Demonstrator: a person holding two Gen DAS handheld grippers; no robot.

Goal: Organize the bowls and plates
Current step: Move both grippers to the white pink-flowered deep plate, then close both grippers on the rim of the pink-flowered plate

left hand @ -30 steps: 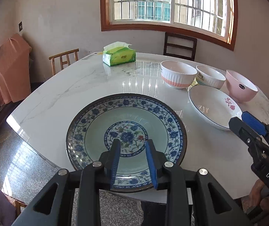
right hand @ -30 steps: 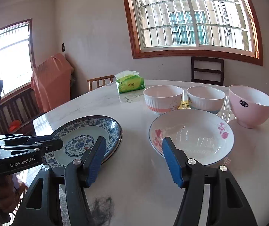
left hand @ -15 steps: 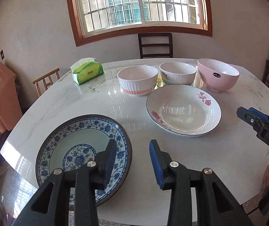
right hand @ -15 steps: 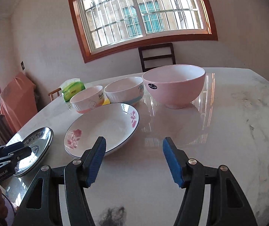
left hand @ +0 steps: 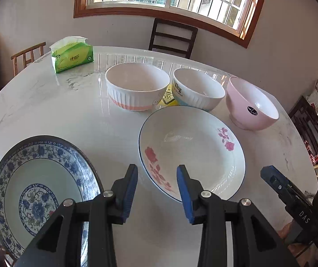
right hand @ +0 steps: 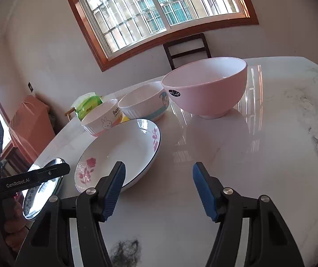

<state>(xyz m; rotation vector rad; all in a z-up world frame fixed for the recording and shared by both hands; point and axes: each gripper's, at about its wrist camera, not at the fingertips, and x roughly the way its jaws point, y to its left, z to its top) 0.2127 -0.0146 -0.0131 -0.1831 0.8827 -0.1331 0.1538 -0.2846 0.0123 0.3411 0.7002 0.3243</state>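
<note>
On the marble table [left hand: 47, 111] lie a blue-patterned plate [left hand: 41, 189] at the near left and a white rose plate [left hand: 192, 149] in the middle. Behind stand a white bowl with a pink band [left hand: 136, 86], a white "Dog" bowl [left hand: 198, 89] and a pink bowl [left hand: 251, 104]. My left gripper [left hand: 156, 189] is open and empty, hovering at the rose plate's near rim. My right gripper [right hand: 159, 189] is open and empty, just right of the rose plate [right hand: 119, 153], facing the pink bowl [right hand: 205, 86].
A green tissue pack [left hand: 72, 54] sits at the table's far left. A dark chair [left hand: 172, 37] stands behind the table, a wooden chair [left hand: 27, 55] at the left. A tuft of dark hair [right hand: 125, 251] lies on the table near the right gripper.
My left gripper has swung right from over the blue plate to the rose plate and opened wider. My right gripper has swung right from the rose plate toward the pink bowl, staying open.
</note>
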